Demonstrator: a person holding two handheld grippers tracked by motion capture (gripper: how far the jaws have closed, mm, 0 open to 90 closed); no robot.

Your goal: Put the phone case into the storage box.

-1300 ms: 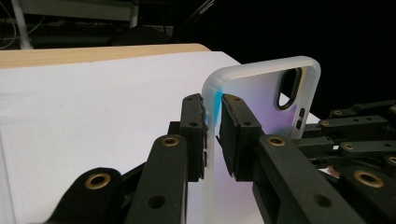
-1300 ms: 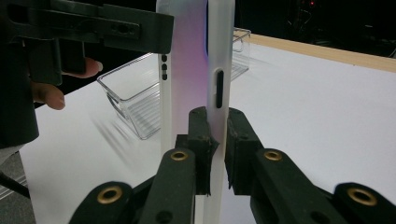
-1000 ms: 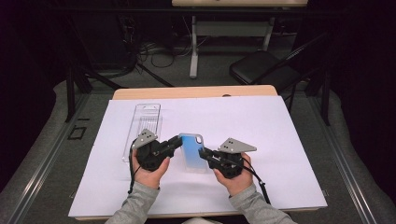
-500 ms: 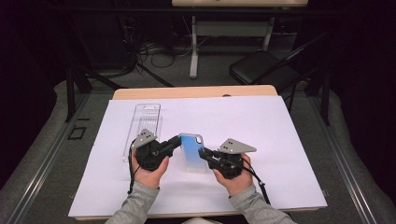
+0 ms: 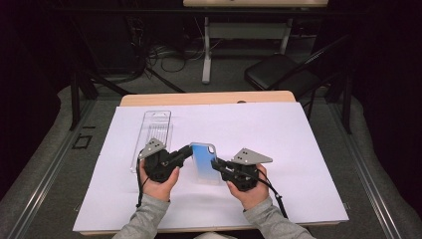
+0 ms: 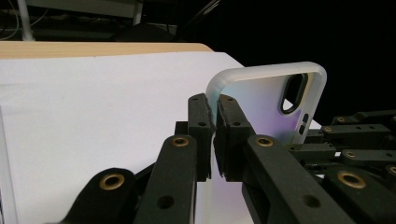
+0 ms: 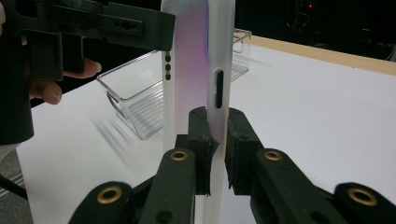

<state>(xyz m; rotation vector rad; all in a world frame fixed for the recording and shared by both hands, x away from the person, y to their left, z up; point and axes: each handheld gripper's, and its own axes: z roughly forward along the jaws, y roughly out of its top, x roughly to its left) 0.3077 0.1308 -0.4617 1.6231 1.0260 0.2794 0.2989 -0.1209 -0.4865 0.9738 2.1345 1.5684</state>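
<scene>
High view looks down; both close gripper views share the phone case.

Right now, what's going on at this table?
A person holds a phone case between two tools above the white sheet. The left hand-held gripper is clamped on one long edge, and the right hand-held gripper is clamped on the opposite edge. The case is translucent with a blue tint, its camera cutout at the far end. A clear plastic tray sits beside the left hand.
</scene>
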